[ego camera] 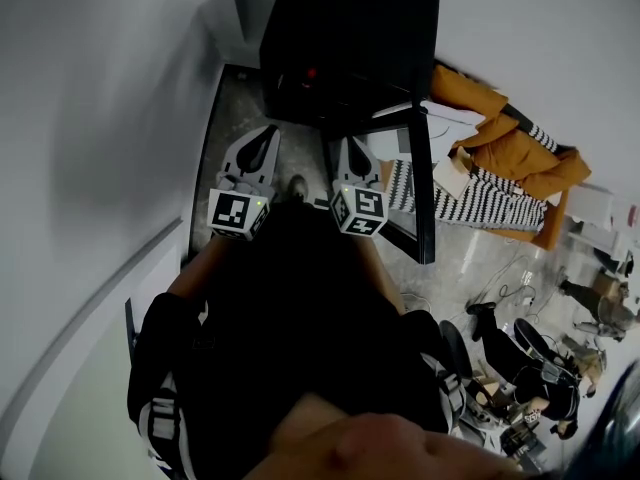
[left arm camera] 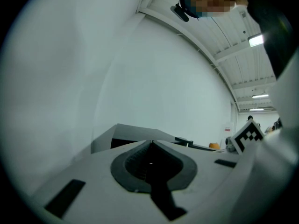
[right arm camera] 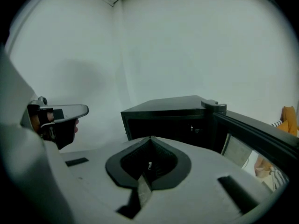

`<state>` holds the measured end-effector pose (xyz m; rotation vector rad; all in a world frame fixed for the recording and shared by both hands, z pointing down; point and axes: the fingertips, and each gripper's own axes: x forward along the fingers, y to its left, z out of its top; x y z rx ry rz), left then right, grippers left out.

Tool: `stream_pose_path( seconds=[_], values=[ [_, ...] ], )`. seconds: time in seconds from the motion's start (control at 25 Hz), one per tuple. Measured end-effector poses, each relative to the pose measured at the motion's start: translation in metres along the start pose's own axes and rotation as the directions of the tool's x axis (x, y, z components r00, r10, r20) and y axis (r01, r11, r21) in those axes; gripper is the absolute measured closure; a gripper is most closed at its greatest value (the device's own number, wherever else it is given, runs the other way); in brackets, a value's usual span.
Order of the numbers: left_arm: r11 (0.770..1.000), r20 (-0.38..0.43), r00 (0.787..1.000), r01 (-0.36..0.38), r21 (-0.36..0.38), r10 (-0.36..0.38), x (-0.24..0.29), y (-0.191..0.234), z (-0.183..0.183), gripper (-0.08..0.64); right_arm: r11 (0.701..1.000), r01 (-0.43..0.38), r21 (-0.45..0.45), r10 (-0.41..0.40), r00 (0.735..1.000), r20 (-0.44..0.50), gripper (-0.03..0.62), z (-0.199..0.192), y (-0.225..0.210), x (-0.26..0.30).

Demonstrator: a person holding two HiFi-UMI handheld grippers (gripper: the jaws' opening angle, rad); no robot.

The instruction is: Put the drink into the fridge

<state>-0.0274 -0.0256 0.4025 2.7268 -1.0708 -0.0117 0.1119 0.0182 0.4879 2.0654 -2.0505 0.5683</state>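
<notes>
Wall (ego camera: 100, 118), plain white, fills the left and top of the head view and the background of both gripper views. Against it stands a black mini fridge (ego camera: 350, 28) on the floor, its cavity dark. The fridge door (ego camera: 425, 183) is swung open toward the right, seen edge-on from above and reaching along the right side of the right gripper view. The person's dark-clothed torso (ego camera: 290, 338) takes up the lower middle of the head view. Right of the door, an orange jacket (ego camera: 500, 133) lies over a black-and-white striped cloth (ego camera: 480, 203), with clutter on the floor farther out. The left gripper (ego camera: 262, 140) and the right gripper (ego camera: 352, 150) are held side by side just in front of the fridge opening, near each other but apart. Each gripper's own view shows its jaws pressed together at the tips with nothing between them. The drink cannot be made out in any view; only a small red glint (ego camera: 312, 71) shows inside the fridge, too small to identify.
</notes>
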Motion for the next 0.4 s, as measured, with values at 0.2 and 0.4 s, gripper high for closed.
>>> stream_pose_path(
  seconds=[0.2,0.4],
  values=[
    [1.0,-0.001,1.0,0.005,0.003,-0.005,-0.0003,-0.0012,-0.0019,0.554,1.0,0.001,-0.009,-0.001,1.0,-0.001,0.591,-0.0008,0.0005,-0.0003],
    [1.0,-0.012,1.0,0.011,-0.004,-0.011,0.001,-0.0014,-0.0031,0.554,1.0,-0.006,-0.005,0.006,1.0,-0.003,0.592,-0.0005,0.0015,0.0011]
  ],
)
